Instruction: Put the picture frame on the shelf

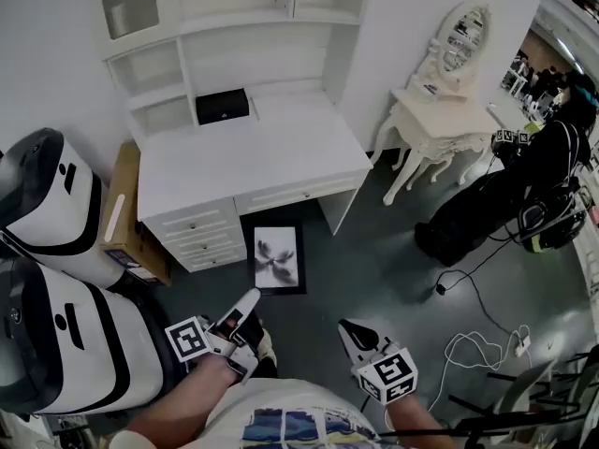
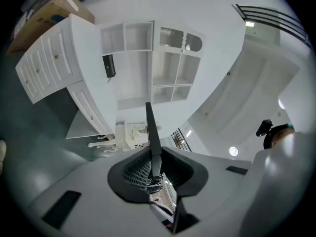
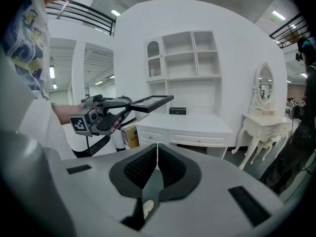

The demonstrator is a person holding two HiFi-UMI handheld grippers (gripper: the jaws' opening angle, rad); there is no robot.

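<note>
At the far left of the head view stand two big white shapes with black bands [image 1: 56,279], and just beside them a cardboard box [image 1: 131,227] leans against the side of the white desk. Its worktop [image 1: 271,152] carries only a small black box [image 1: 222,106] against the back wall, under the white shelves [image 1: 234,21] that rise above it. The picture frame [image 1: 277,258], black-edged with a dark winged figure on white, is in the air in front of the desk drawers, well short of the shelves. The left hand-held gripper [image 1: 251,299] clamps it by its near edge. In that gripper's own view the frame [image 2: 150,127] shows edge-on as a thin dark strip pinched between the pads of the left hand-held gripper [image 2: 154,163]. The right gripper view shows the frame [image 3: 153,101] lying about level. The right hand-held gripper [image 1: 354,333] hangs just beside the left one; its jaws [image 3: 157,158] are pressed together with nothing between them. Farther right are a carved white dressing table [image 1: 435,124] with an oval mirror [image 1: 465,36], a person in dark clothes [image 1: 505,199] and loose cables [image 1: 468,344] on the floor.
</note>
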